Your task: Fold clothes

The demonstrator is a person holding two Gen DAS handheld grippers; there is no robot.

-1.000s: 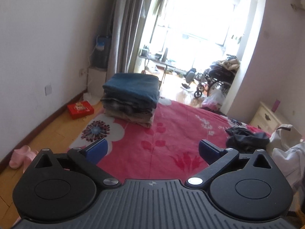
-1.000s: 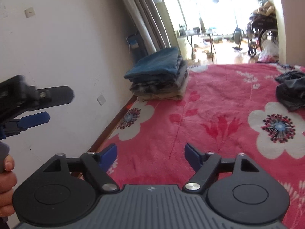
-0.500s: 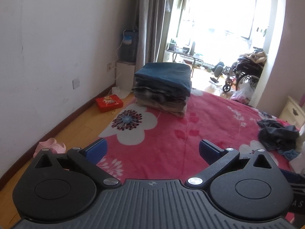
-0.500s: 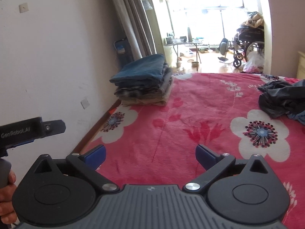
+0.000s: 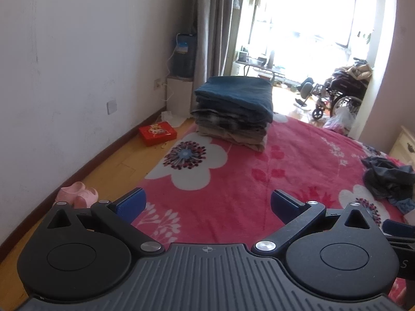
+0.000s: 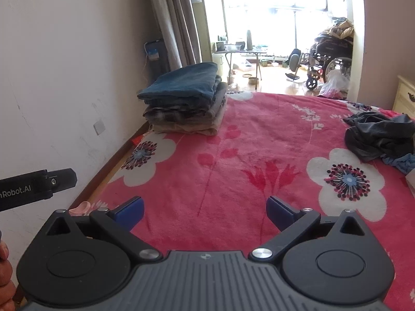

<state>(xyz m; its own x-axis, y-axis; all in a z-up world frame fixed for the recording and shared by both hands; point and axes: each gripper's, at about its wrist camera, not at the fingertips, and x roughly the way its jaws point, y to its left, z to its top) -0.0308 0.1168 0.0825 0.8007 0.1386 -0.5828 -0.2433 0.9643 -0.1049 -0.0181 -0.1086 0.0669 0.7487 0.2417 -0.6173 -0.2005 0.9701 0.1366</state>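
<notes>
Both grippers over the bed, nothing held. Left gripper (image 5: pixel 206 203): blue-padded fingers spread wide, only blanket between them. Right gripper (image 6: pixel 205 210): its jaws have just been opening, now fully spread, nothing between the pads.

Blanket (image 6: pixel 233 160): fuzzy fleece, hot pink, big white flowers with dark dotted centres, red leaf sprigs. Lies flat, mostly bare in the middle.

Stack (image 5: pixel 233 111) sits at the blanket's far left corner, near the wall: neat rectangular folds, dark teal knit on top, grey plaid under it, beige at the bottom. Edges squared, slightly stepped on the right side.

Unfolded pile (image 6: pixel 378 134) at the right edge of the blanket, well apart from the stack: crumpled dark grey cloth, thin and slack, a bit of blue fabric poking out below it.

Surroundings: white scuffed wall on the left, wood floor strip beside the bed. Red box (image 5: pixel 157 132) and pink slippers (image 5: pixel 77 194) on the floor. Grey curtain (image 5: pixel 212 26) behind the stack. Wheelchair (image 6: pixel 329 59) in the bright far room. Cream nightstand (image 6: pixel 406 96) at far right.

Clear path between grippers and both the stack and the pile.
</notes>
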